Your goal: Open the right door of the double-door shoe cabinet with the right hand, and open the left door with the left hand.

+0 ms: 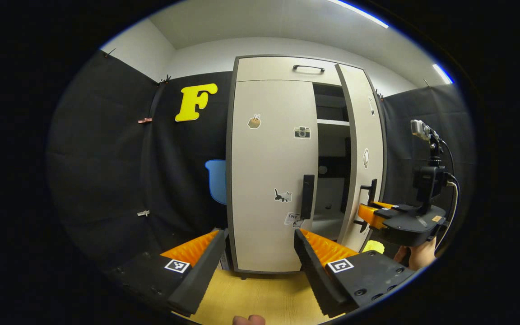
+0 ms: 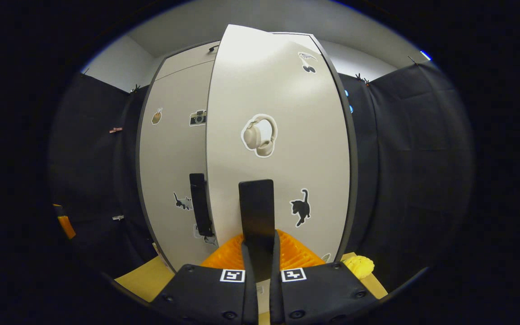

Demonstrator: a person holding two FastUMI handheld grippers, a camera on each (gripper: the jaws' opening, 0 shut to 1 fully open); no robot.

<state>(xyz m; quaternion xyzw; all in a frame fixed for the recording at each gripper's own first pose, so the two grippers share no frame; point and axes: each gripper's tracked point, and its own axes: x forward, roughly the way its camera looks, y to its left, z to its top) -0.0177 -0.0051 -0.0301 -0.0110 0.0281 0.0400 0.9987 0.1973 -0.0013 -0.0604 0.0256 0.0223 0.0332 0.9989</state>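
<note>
At centre of the left gripper view, shoe cabinet stands with left door closed, its handle at 12 o'clock from the left gripper, jaws spread wide, nothing held. Right door is swung partly out at 2 o'clock, shelves visible in the gap. Right gripper sits at the right door handle.

Right gripper view: right door close ahead, right gripper clenched on right door handle at 12 o'clock. Left door handle at 10 o'clock.

Step in hand looks like pulling the right door open. Next likely: advance the left gripper, close on the left handle, pull.
</note>
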